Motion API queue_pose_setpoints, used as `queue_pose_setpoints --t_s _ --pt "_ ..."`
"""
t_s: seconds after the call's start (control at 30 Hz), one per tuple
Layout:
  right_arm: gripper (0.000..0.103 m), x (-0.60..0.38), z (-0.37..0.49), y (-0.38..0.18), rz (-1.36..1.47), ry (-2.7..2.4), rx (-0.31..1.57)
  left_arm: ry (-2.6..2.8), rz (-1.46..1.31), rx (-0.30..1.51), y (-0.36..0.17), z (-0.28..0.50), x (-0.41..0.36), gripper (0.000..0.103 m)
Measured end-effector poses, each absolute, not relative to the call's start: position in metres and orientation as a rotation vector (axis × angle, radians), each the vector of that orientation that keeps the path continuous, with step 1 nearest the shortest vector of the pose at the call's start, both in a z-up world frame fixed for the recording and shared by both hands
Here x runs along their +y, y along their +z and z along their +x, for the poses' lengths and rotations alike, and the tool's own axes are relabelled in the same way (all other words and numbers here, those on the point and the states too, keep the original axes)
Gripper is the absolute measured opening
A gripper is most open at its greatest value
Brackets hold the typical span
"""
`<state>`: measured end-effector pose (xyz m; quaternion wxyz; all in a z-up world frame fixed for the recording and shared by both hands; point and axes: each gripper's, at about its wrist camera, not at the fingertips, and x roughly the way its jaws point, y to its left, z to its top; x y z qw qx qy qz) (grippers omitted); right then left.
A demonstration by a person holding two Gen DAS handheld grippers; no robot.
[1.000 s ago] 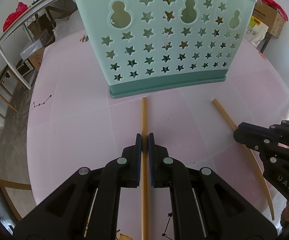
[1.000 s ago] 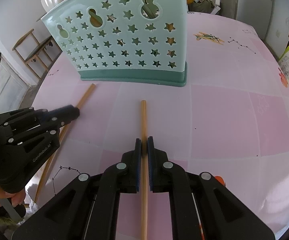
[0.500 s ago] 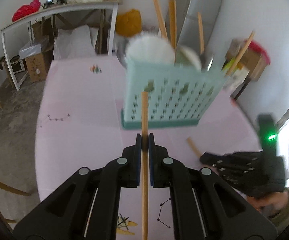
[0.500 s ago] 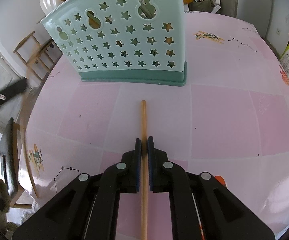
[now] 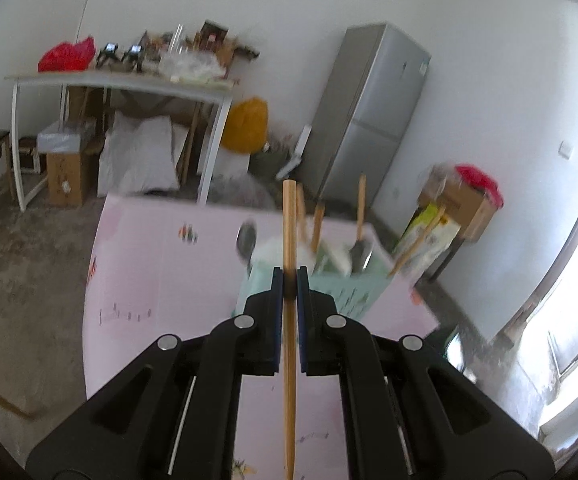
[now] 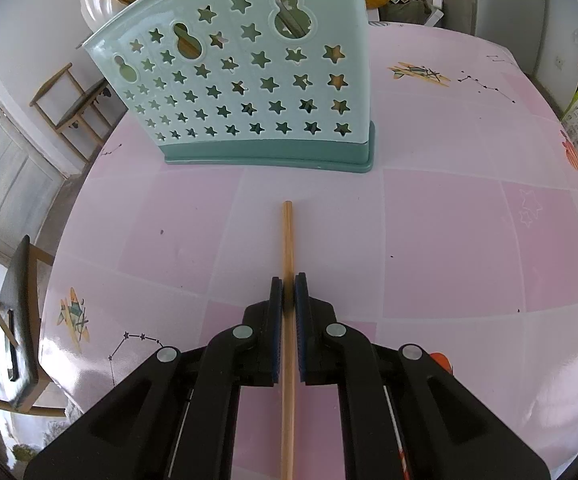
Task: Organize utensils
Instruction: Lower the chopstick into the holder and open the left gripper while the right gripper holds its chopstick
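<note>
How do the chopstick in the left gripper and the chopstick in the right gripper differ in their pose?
The left gripper holds its chopstick raised, its tip above the green utensil holder. The right gripper holds its chopstick low over the pink table, its tip short of the utensil holder. Both are thin wooden sticks, clamped between shut fingers.

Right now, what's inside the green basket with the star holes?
Wooden handles, a metal spoon and something white stick out of the basket. The walls hide their lower ends and the bottom.
</note>
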<state>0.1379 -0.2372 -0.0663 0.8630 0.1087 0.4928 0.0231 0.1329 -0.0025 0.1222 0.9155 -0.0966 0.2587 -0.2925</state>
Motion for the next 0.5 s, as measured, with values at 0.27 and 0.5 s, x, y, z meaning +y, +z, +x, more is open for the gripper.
queue_pose_setpoints --t_s 0.27,0.5 --pt "0.007 -0.238 0.137 -0.066 0.235 0.049 1.033 -0.658 -0.302 0.354 0.181 0.160 -0.011 0.005" --pt "0.007 -0.240 0.137 -0.066 0.245 0.056 1.031 -0.648 -0.380 0.227 0.214 0.187 -0.029 0.005"
